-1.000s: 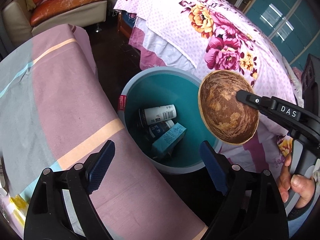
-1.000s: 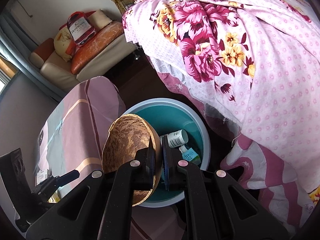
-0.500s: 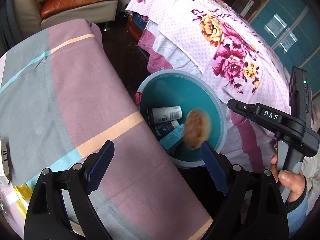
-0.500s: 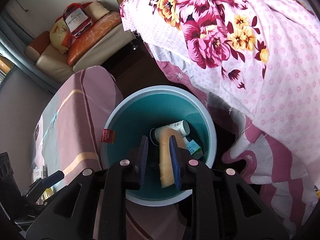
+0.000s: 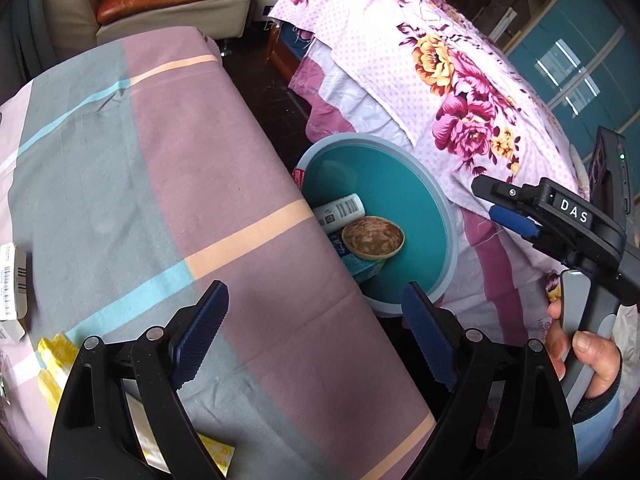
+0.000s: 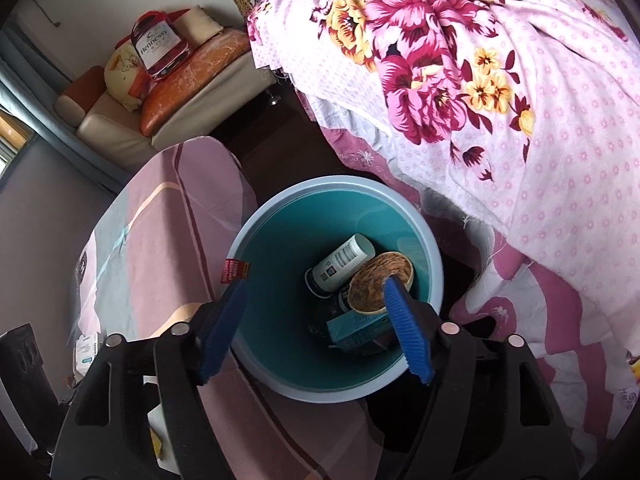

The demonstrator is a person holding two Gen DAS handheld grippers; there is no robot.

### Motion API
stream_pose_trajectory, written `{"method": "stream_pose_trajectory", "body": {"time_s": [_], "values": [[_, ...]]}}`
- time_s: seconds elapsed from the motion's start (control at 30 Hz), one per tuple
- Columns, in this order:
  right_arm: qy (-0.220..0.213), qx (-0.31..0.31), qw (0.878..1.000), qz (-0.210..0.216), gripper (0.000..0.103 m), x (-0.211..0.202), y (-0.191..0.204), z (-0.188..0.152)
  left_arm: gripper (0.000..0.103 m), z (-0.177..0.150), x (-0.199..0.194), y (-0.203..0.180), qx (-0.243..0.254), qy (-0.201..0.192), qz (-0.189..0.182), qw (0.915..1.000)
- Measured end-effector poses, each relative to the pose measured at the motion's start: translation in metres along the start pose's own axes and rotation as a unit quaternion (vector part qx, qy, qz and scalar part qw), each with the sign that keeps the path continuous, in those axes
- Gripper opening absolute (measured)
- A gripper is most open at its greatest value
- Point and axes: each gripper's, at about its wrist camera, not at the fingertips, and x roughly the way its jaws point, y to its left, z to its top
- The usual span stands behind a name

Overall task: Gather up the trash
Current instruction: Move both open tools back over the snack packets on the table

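A brown coconut-shell bowl (image 5: 373, 237) lies inside the teal bin (image 5: 400, 168), on a white bottle (image 5: 339, 211) and a teal carton (image 5: 366, 269). In the right wrist view the bowl (image 6: 376, 284) rests beside the bottle (image 6: 343, 259) and above the carton (image 6: 356, 330) in the bin (image 6: 280, 232). My right gripper (image 6: 320, 332) is open and empty above the bin; it also shows in the left wrist view (image 5: 500, 206). My left gripper (image 5: 316, 332) is open and empty over the table's edge.
A table with a striped pink and grey cloth (image 5: 140, 184) stands left of the bin. A bed with a floral cover (image 5: 440, 60) is on the right. A sofa (image 6: 168, 92) is at the back. Packets (image 5: 12, 280) lie at the table's left.
My right gripper opened and let go of the bowl, which fell into the bin and came to rest. Both grippers pulled back a little from the bin.
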Motion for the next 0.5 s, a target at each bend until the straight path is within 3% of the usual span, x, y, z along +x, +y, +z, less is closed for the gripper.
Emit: {"method": "stream_pose_trajectory", "body": {"time_s": [0.5], "values": [[0.005, -0.059, 0.998, 0.019, 0.073, -0.025, 0.063, -0.030, 0.089, -0.041, -0.053, 0.035, -0.023, -0.030, 0.003, 0.9993]]}}
